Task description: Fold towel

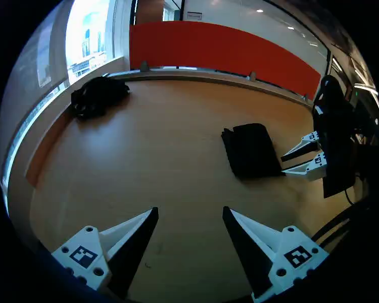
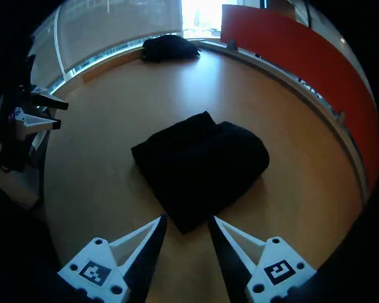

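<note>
Two grippers, both open. Left gripper (image 1: 189,209): fingers wide, over the wooden tabletop (image 1: 154,151). Right gripper (image 2: 187,217): narrower gap, tips at the near corner of the towel (image 2: 202,161), a black folded bundle mid-tabletop, its rumpled layers plain in the right gripper view. Black bag (image 1: 96,96) at the far edge by the window (image 1: 88,40); red screen (image 1: 215,50) behind.
</note>
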`<act>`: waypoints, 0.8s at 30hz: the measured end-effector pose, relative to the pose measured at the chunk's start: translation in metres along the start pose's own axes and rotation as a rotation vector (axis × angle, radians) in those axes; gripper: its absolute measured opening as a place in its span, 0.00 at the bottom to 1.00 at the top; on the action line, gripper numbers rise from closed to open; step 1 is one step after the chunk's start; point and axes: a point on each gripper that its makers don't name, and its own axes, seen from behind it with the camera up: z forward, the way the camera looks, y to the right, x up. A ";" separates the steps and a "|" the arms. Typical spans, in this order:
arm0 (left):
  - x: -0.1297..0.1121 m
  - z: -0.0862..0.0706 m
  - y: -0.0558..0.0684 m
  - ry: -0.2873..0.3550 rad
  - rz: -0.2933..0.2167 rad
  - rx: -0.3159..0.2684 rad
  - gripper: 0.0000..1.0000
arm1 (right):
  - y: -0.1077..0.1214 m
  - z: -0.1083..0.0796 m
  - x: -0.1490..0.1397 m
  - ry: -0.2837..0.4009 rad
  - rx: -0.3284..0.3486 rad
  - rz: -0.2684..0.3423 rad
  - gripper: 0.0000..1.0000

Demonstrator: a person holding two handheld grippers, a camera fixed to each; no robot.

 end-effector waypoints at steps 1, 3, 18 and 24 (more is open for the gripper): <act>0.000 0.000 0.000 0.000 0.000 0.000 0.94 | 0.000 0.001 -0.002 -0.003 -0.001 0.001 0.62; 0.000 0.000 0.000 0.000 0.000 -0.001 0.94 | -0.001 0.003 -0.006 -0.010 -0.002 0.002 0.62; -0.003 -0.001 0.002 -0.001 -0.001 -0.005 0.94 | 0.000 0.010 -0.020 -0.019 -0.018 0.038 0.46; -0.003 -0.002 0.002 0.000 -0.002 -0.006 0.94 | 0.003 0.011 -0.021 -0.013 -0.035 0.050 0.32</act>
